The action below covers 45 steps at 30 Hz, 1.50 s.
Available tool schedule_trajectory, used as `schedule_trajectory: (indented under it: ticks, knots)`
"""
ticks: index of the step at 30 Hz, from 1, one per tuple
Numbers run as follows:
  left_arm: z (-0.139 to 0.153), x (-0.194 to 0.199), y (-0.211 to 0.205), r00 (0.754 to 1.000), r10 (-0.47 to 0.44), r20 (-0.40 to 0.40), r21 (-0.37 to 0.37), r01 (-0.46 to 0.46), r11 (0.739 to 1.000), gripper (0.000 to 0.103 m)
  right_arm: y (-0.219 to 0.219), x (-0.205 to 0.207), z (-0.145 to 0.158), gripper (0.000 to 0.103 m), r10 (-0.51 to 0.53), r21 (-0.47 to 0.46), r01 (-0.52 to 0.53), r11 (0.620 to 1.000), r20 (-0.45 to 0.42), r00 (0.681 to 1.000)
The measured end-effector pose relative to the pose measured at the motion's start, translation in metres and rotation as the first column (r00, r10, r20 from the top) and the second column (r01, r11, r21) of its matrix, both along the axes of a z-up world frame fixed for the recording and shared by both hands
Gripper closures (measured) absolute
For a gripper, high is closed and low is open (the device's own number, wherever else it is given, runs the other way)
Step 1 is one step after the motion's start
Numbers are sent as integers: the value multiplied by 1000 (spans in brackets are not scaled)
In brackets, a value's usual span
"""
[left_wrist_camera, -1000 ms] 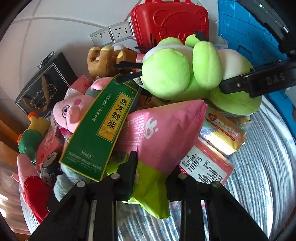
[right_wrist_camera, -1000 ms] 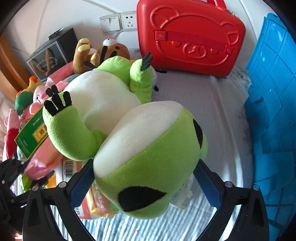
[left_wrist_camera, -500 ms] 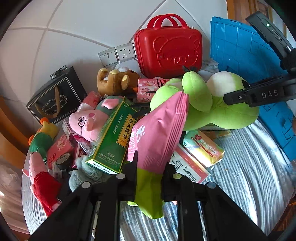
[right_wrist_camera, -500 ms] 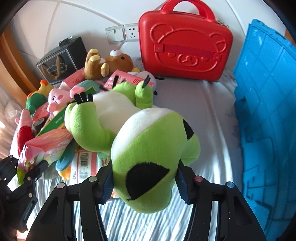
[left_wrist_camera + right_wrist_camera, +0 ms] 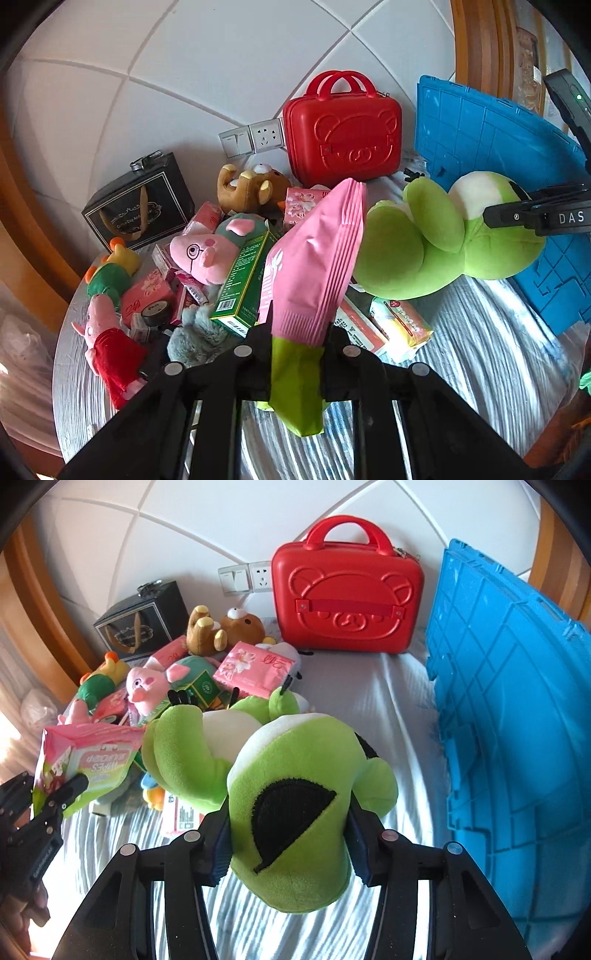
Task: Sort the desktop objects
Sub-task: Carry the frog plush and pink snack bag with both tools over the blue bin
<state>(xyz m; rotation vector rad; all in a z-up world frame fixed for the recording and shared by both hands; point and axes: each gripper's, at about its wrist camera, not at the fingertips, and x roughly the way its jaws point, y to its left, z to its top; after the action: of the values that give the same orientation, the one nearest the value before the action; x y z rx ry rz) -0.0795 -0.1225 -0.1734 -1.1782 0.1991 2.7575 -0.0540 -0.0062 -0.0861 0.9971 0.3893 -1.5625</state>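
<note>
Left to right, as I read my two wrist views:

1. Toy pile, left of my left claw (image 5: 295, 343): a pig doll (image 5: 201, 254), a duck toy (image 5: 110, 273) and a green carton (image 5: 245, 280), all partly buried; the small items beneath them I cannot make out.
2. Black gift bag (image 5: 140, 206), far left of that claw, against the wall.
3. Left claw: clamped shut on the green end of a pink wipes pack (image 5: 314, 266). The pack stands up ahead of the claw, off the cloth; its lower tip hangs behind the fingers.
4. Red case (image 5: 347, 594), straight ahead of both claws, upright at the wall.
5. Right claw (image 5: 288, 842): jaws closing, pads squeezing the head of a green plush frog (image 5: 295, 812). The frog's body stretches ahead of the claw, hiding the packets under it.
6. Blue crate (image 5: 517, 720), right of the right claw, cut off by the frame edge.
</note>
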Motion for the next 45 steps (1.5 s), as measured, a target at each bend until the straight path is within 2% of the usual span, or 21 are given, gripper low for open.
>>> schedule_trajectory:
  ticks: [10,18,32,37,45]
  knots:
    - [34,28,-1,999,38,-27,20,-37,999,88,51,1,43,53,17,-60,-17,998,4,1000]
    - [90,45,9,994,50,-98,53,-45,998,88,97,-11,84,53,13,-133,-14,991,-8,1000]
    - [171,37,77,980,-41,-196,101,62,993,88,167,-57,145,53,-9,-254,-4,967,-50,999]
    - [199,34,108,964,-94,-248,89,120,989,88,190,-81,158,53,-43,-296,25,955,-53,998]
    - [234,19,179,928,-216,-302,30,236,971,88,227,-139,165,53,-138,-346,119,931,-31,990]
